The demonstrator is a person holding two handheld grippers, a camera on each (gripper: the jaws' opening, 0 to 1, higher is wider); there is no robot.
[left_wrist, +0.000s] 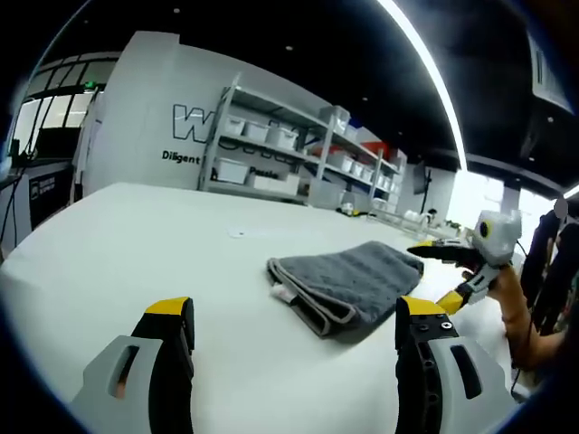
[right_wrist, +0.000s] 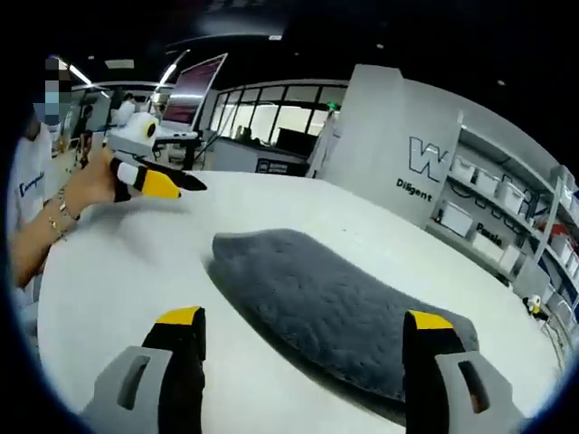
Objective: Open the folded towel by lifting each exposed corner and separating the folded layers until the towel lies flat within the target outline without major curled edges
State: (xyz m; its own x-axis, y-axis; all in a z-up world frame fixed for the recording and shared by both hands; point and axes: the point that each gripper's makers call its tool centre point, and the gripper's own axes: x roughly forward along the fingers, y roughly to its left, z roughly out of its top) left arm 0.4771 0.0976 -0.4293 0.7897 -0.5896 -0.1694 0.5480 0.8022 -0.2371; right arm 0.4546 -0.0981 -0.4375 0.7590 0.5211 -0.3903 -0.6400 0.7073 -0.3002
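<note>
Left claw (left_wrist: pixel 294 330) wide, jaws parted and empty, hovering low over the white bench (left_wrist: pixel 136 262), just short of the towel (left_wrist: pixel 348 285). Right claw (right_wrist: pixel 303 348) wide too, holding nothing, poised over the towel's near edge, grey pile spread between the jaws. Towel folded, a thick stack near the bench's middle, layered edges showing toward the left claw in the left gripper view. No target outline to be made out on the bench. Looks like the very start: approach, no corner lifted yet. Next move by the look of it: drop one claw to an exposed corner, pinch the top layer alone, peel it back. Beyond the bench, shelves (left_wrist: pixel 298 154) with bins.
</note>
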